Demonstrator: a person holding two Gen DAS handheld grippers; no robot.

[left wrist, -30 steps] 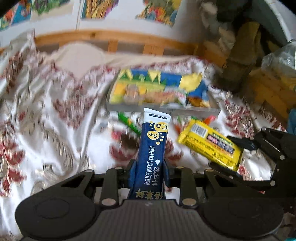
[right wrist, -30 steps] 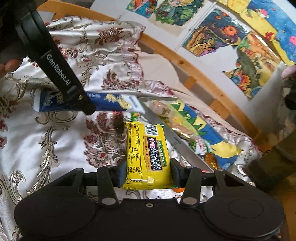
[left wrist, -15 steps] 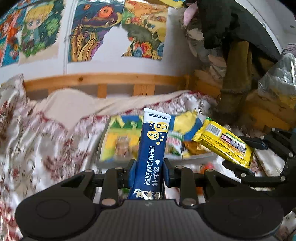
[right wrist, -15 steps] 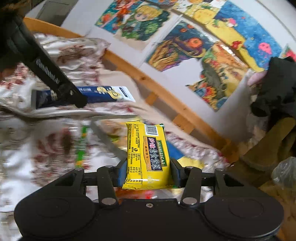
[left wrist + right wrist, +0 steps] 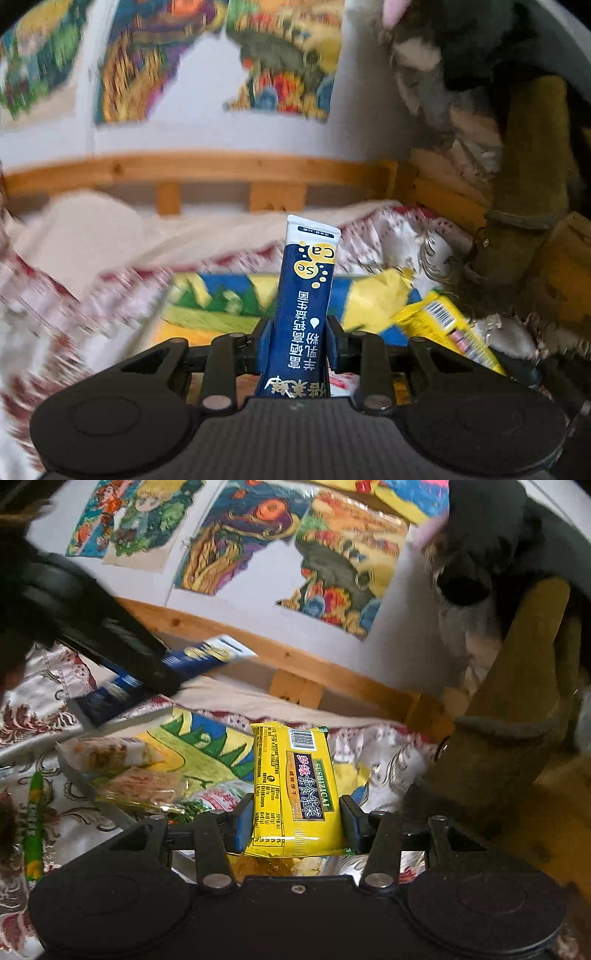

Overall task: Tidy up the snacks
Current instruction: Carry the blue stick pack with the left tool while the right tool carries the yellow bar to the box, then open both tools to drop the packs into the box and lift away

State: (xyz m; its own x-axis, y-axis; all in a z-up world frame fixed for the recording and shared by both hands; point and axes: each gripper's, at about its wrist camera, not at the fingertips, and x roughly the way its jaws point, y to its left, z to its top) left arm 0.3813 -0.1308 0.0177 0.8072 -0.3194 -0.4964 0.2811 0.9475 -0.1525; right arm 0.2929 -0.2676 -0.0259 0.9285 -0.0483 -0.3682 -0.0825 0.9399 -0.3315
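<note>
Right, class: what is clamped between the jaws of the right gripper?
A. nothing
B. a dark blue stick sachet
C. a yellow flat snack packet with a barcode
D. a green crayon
C: in the right wrist view the yellow flat snack packet sits pressed between the jaws of the right gripper; the dark blue stick sachet is in the left gripper.

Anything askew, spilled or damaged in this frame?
Nothing damaged or spilled. One thin green stick packet lies loose on the floral bedspread, outside the grey tray holding other snacks. Everything else looks orderly.
</note>
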